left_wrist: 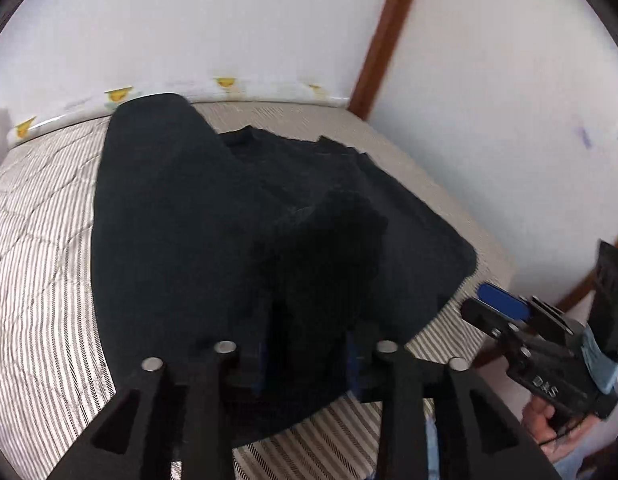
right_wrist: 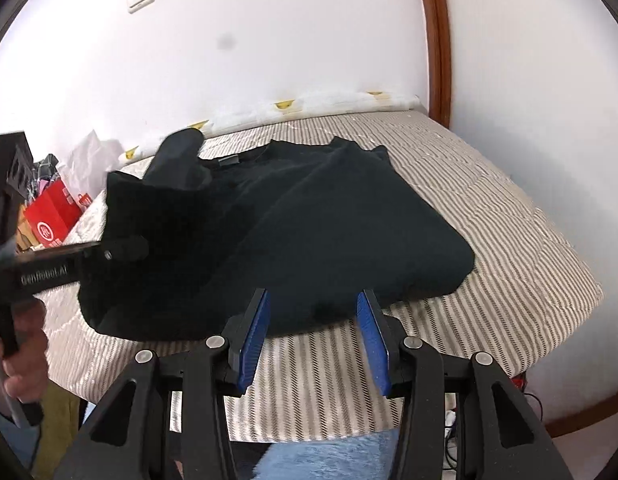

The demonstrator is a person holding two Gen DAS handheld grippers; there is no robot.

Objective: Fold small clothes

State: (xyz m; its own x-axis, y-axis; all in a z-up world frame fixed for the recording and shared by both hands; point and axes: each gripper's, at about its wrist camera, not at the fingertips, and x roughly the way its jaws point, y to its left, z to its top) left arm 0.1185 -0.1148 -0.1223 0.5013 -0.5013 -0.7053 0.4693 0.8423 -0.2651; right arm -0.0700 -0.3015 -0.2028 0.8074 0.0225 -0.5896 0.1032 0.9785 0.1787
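Note:
A dark navy garment [right_wrist: 317, 224] lies partly folded on the striped bed cover [right_wrist: 509, 264]. In the left wrist view the garment [left_wrist: 181, 216] is lifted toward the camera and drapes over my left gripper [left_wrist: 309, 320], whose fingers are buried in the cloth; it seems shut on the near edge. In the right wrist view the left gripper [right_wrist: 117, 250] enters from the left, holding the raised cloth. My right gripper [right_wrist: 313, 304] is open and empty, its blue pads [right_wrist: 255, 336] just in front of the garment's near edge. It also shows in the left wrist view [left_wrist: 493, 300].
White walls and a brown wooden door frame [right_wrist: 439, 40] stand behind the bed. A white rolled cloth with yellow marks [right_wrist: 309, 106] lies along the bed's far edge. A red bag [right_wrist: 55, 216] and clutter sit at the left. The bed's right edge drops off.

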